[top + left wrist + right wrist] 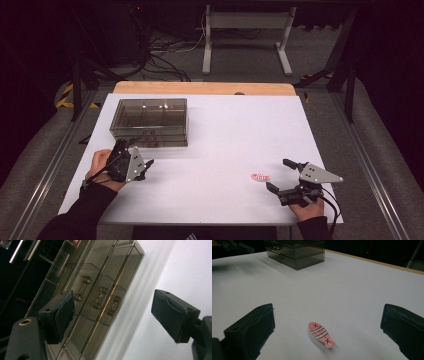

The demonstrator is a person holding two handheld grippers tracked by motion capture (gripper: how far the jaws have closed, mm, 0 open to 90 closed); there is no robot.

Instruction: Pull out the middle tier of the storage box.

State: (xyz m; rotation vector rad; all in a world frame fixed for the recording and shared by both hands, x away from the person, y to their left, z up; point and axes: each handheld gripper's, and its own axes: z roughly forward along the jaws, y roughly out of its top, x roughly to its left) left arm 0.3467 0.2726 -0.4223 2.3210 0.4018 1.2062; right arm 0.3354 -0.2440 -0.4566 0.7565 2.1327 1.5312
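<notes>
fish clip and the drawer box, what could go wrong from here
1. The fish clip lies flat on the table; the open right gripper may pinch at its edges and flick it away.
2. The drawer box has small handles close together; the open left gripper could catch the wrong one.
3. Pulling might drag the whole box.

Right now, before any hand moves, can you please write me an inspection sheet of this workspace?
Surface: white table top, wooden strip at its far edge, flat and bare in the middle.
Job's things: smoked clear drawer box at far left, drawers shut; pink fish-shaped clip lying flat near right.
Clutter: nothing seen.
Grippers: left tool open, facing the drawer handles; right tool open, the clip just ahead of it, untouched.
Cables: one trails from the right tool; loose black cables on the floor beyond.
Surroundings: dark room, white frame legs, grey carpet.
</notes>
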